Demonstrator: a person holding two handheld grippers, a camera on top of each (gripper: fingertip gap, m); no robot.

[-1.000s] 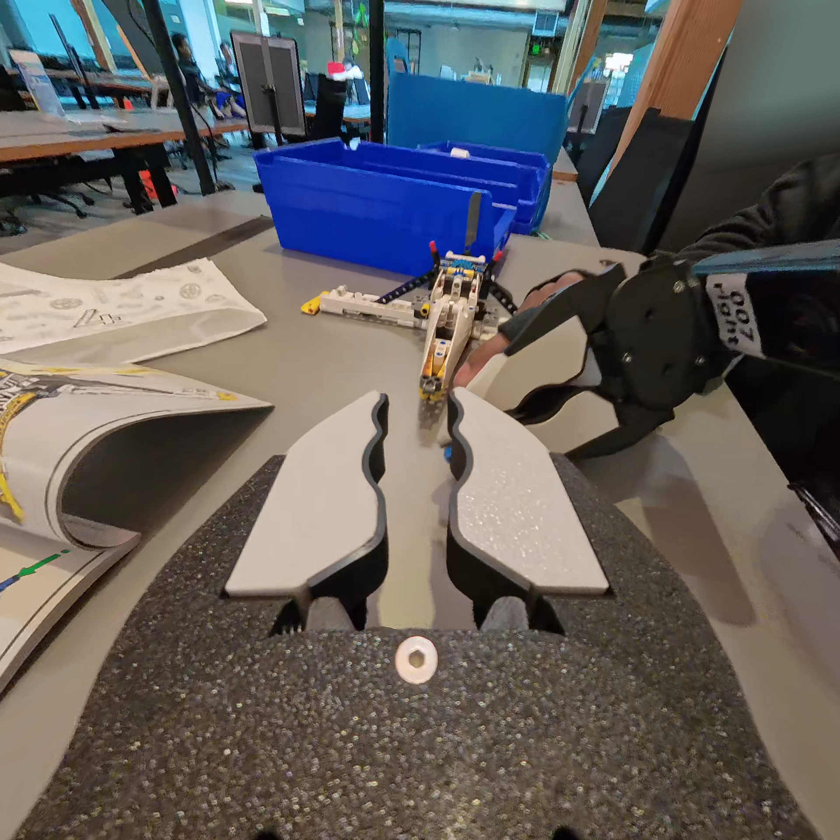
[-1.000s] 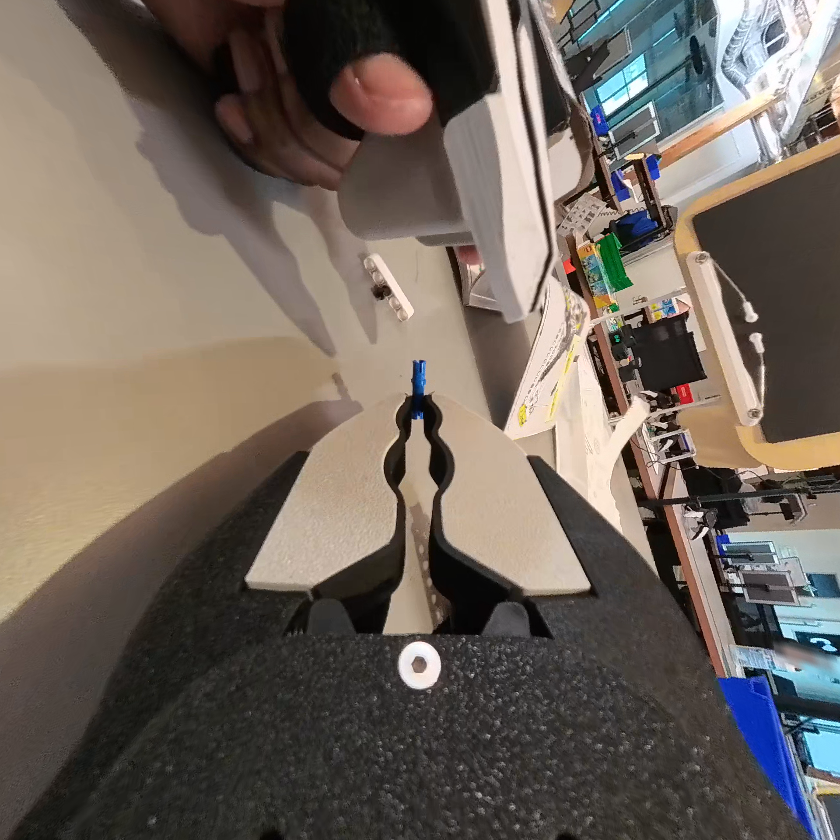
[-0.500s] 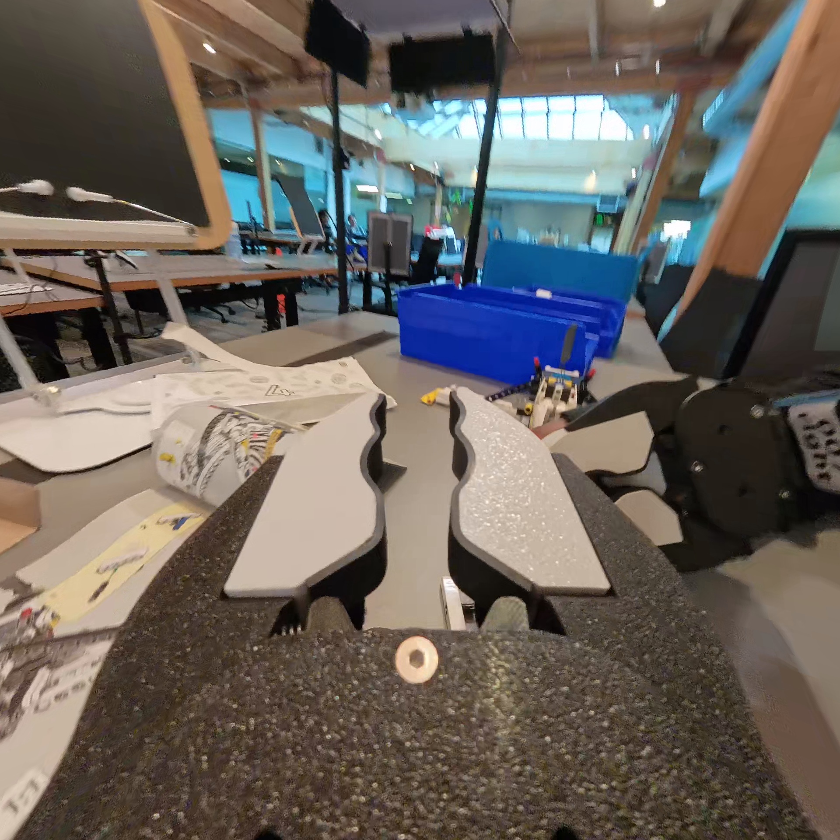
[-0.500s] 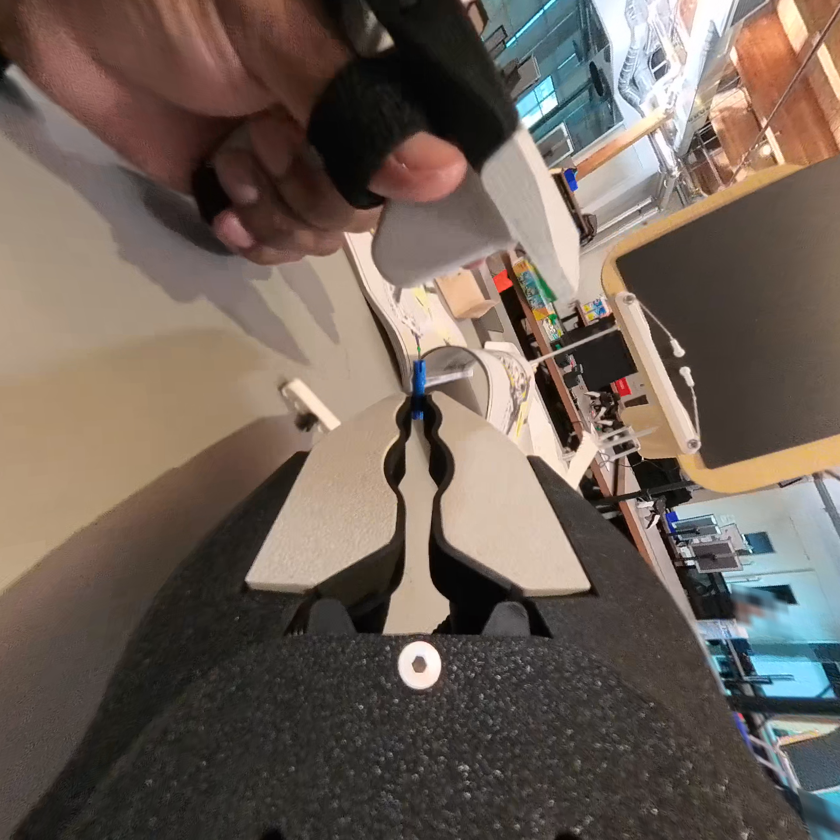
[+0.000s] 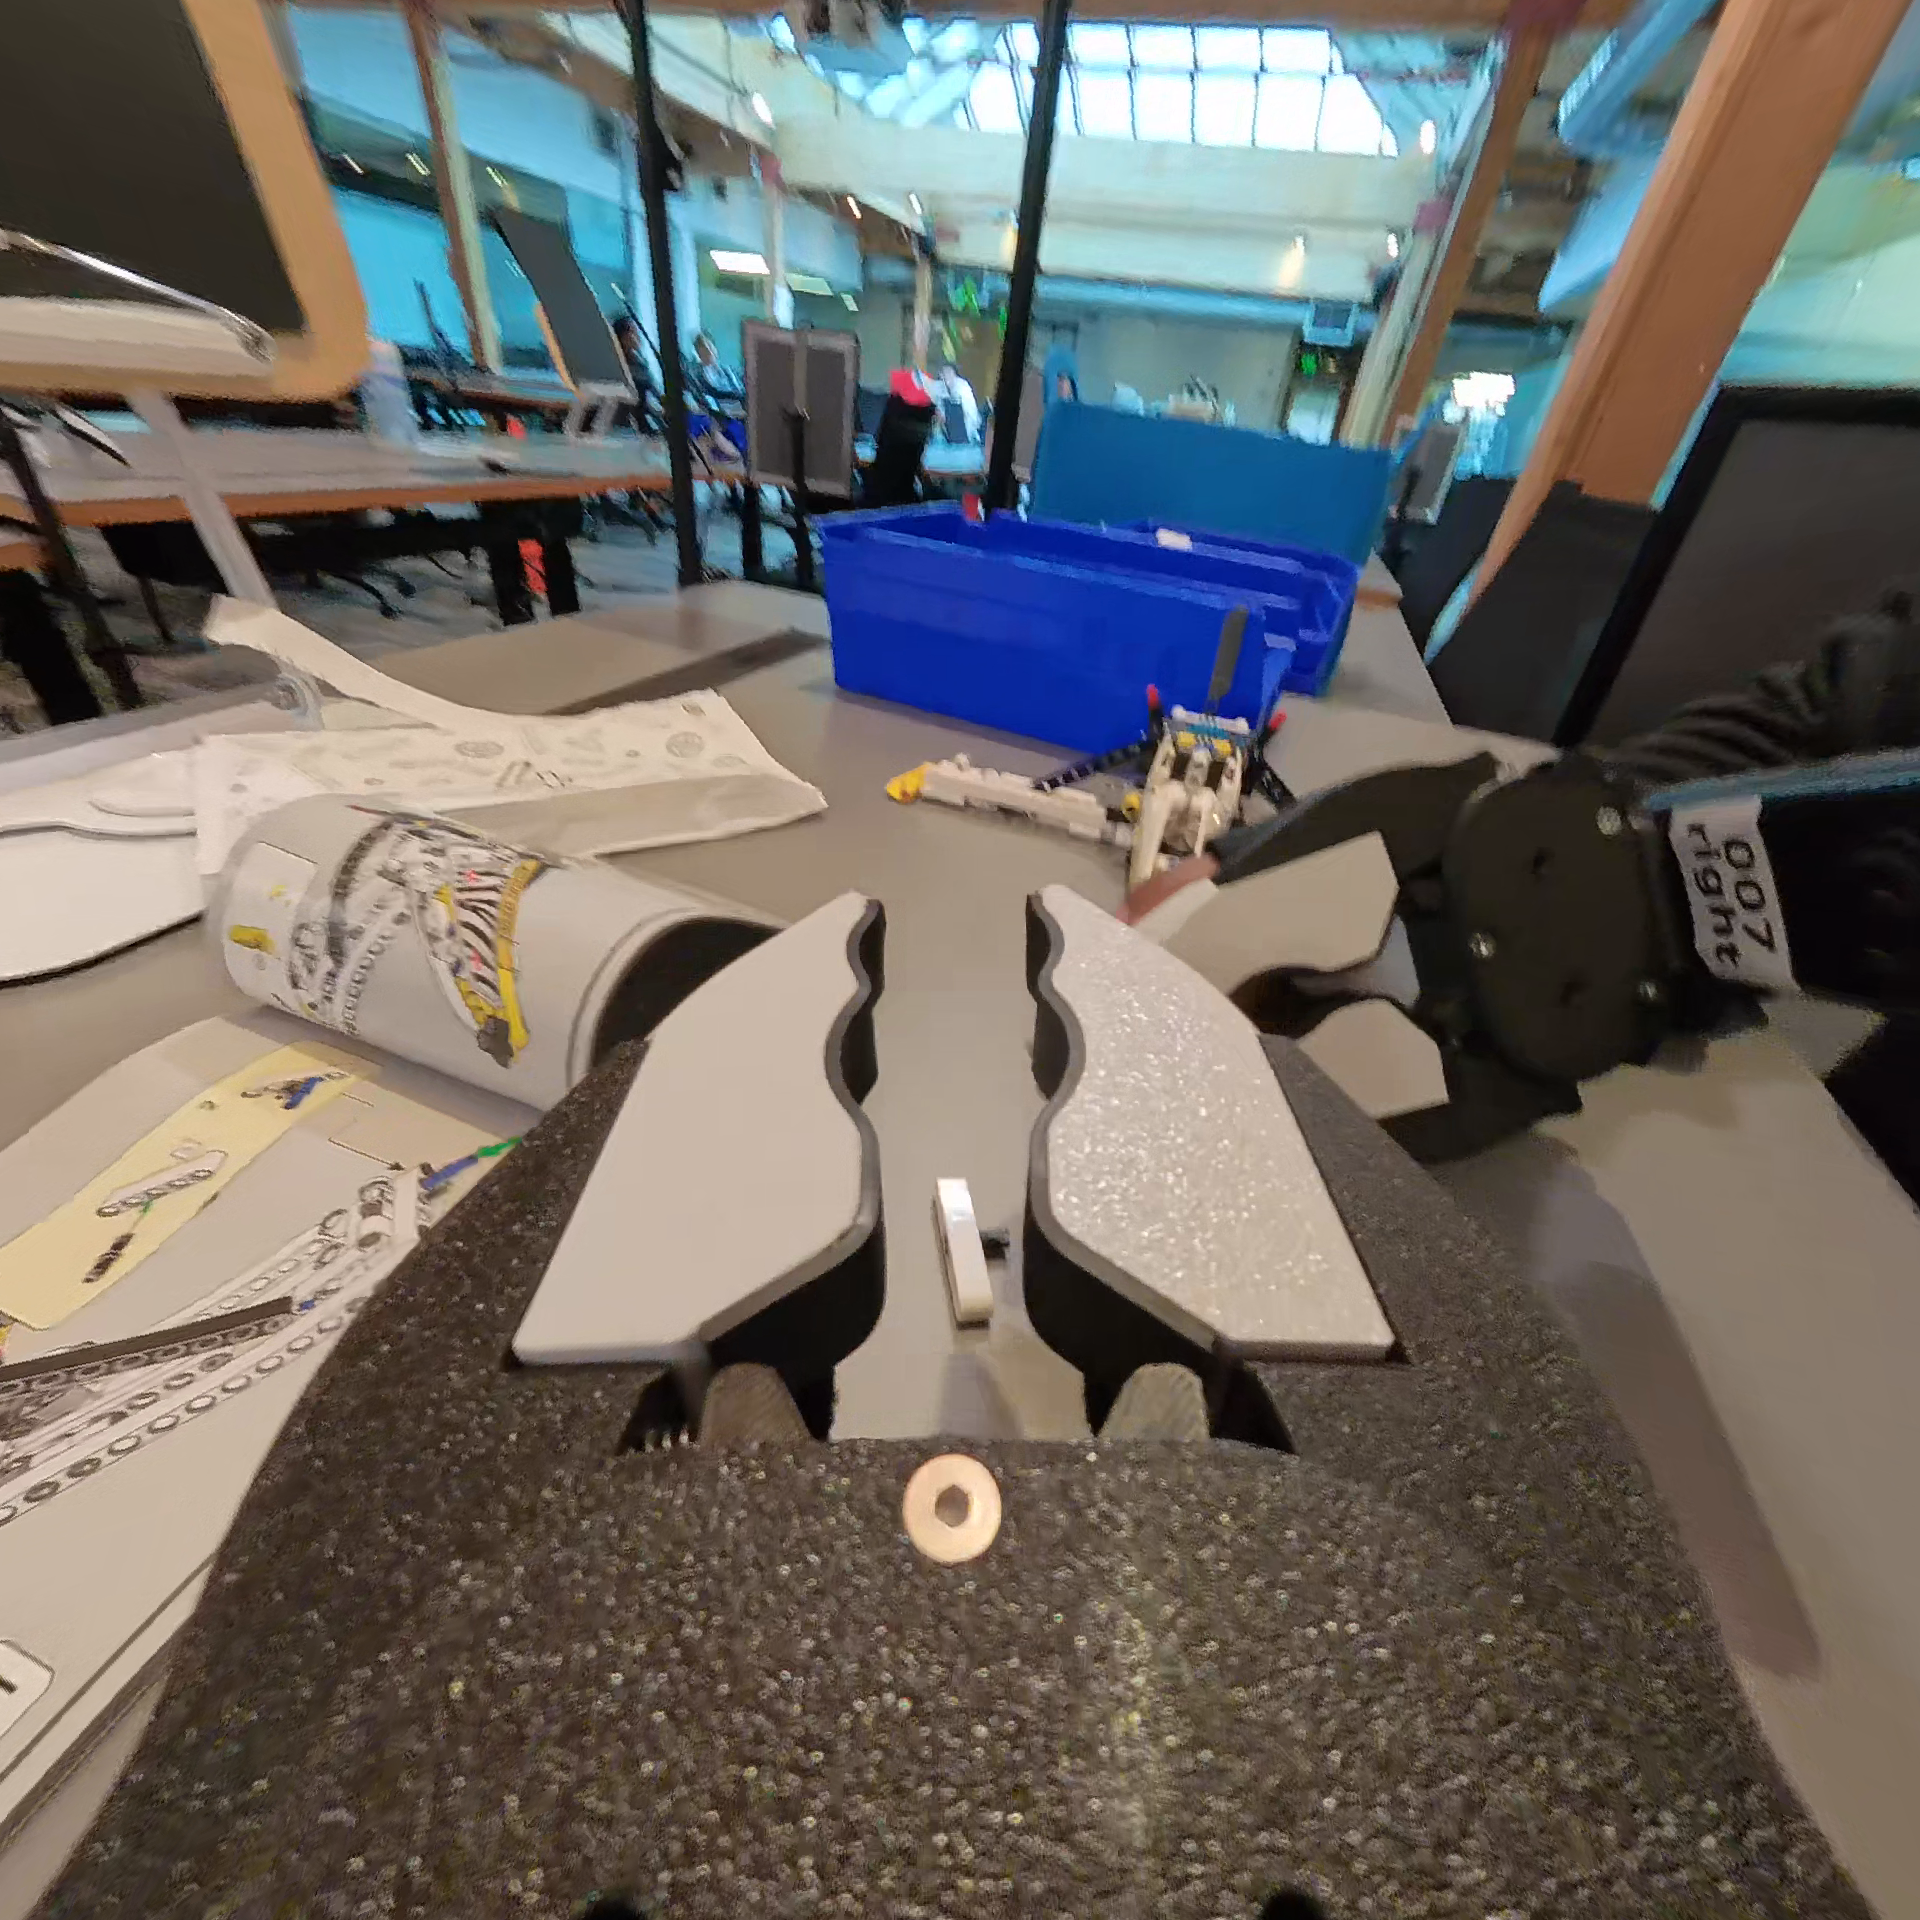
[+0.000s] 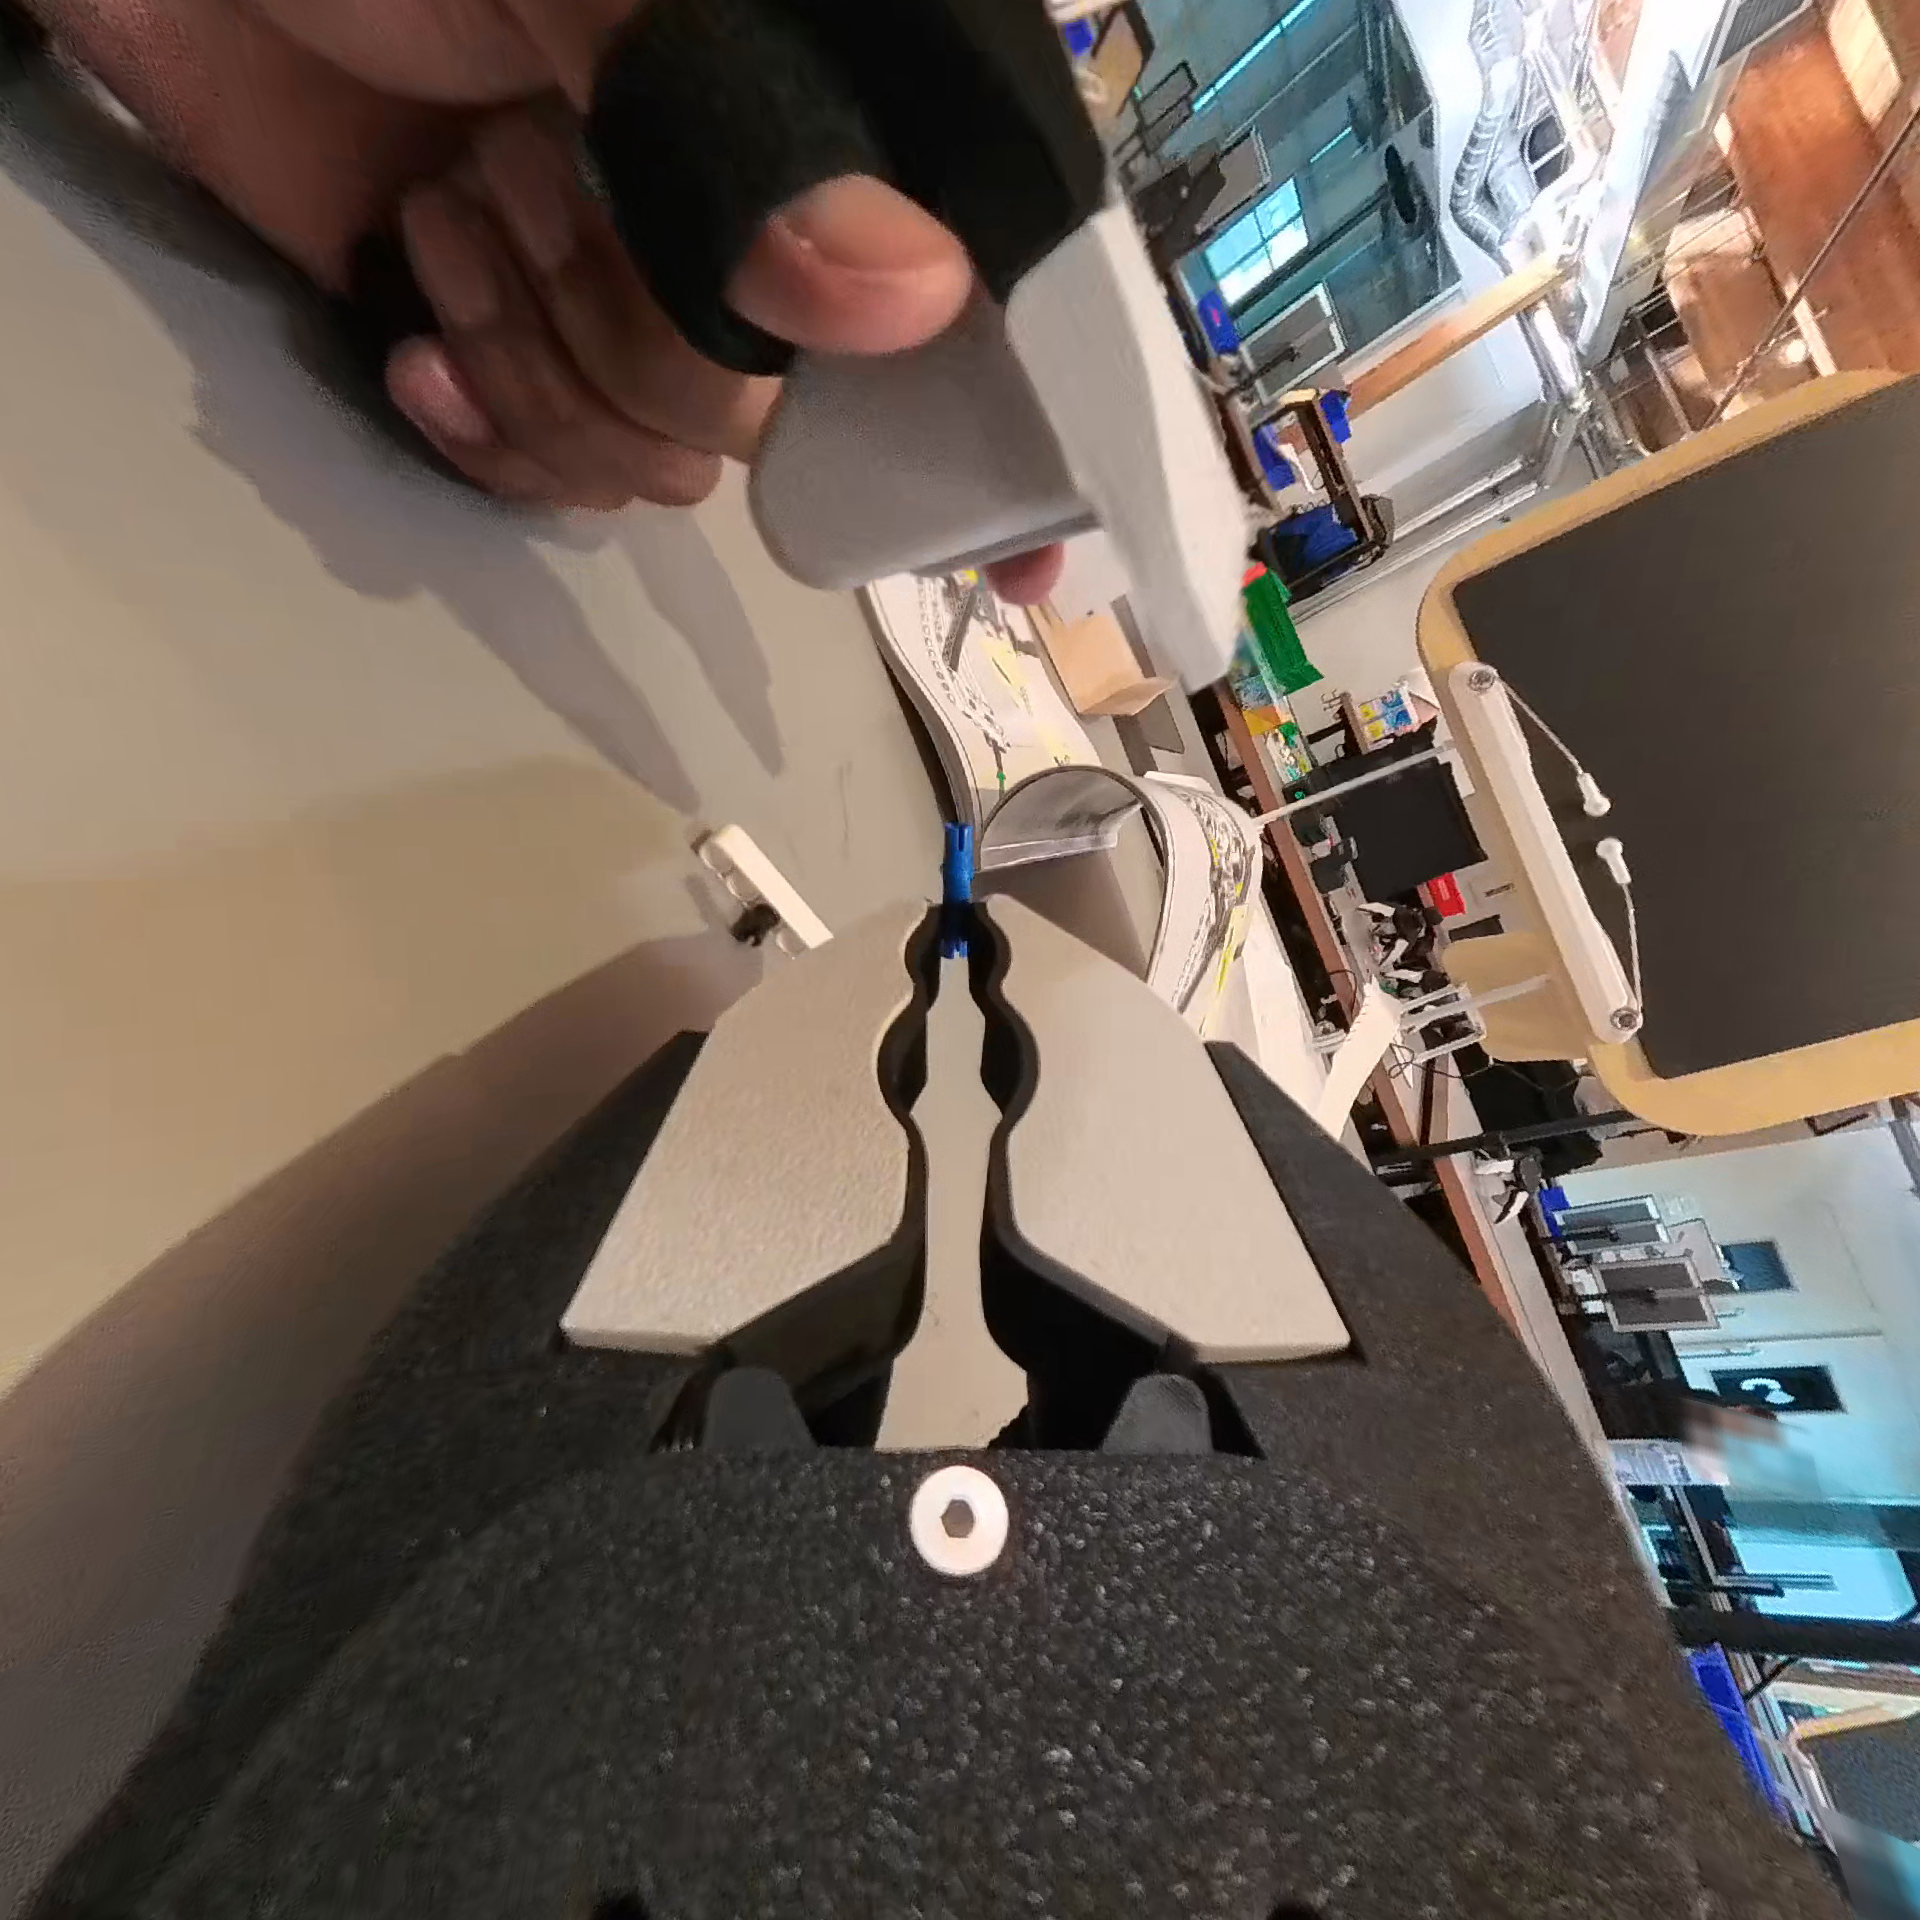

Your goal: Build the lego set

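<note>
The right gripper [image 6: 958, 914] has its fingertips pinched on a small blue pin [image 6: 956, 883], most of which sticks out forward past the tips, so the hold is only on its near end. Just ahead and to its left on the grey table [image 6: 260, 727] lies a short white beam [image 6: 764, 883] with a black peg in its side; above it hang the person's left hand [image 6: 582, 312] and the left gripper's pale fingers [image 6: 914, 488]. The left gripper [image 5: 954, 914] is spread with nothing between its pads — the same white beam [image 5: 961, 1262] lies on the table beneath the gap, nearer the gripper body than the tips and touched by neither finger. To its left curls an open instruction booklet [image 5: 395, 935]; ahead and to the right sit a partly built white brick model [image 5: 1174, 790] and a blue bin [image 5: 1039, 634]. With so shallow a bite, the pin could pivot or pop free if its tip is nudged — and the two grippers stand near enough to knock together.
</note>
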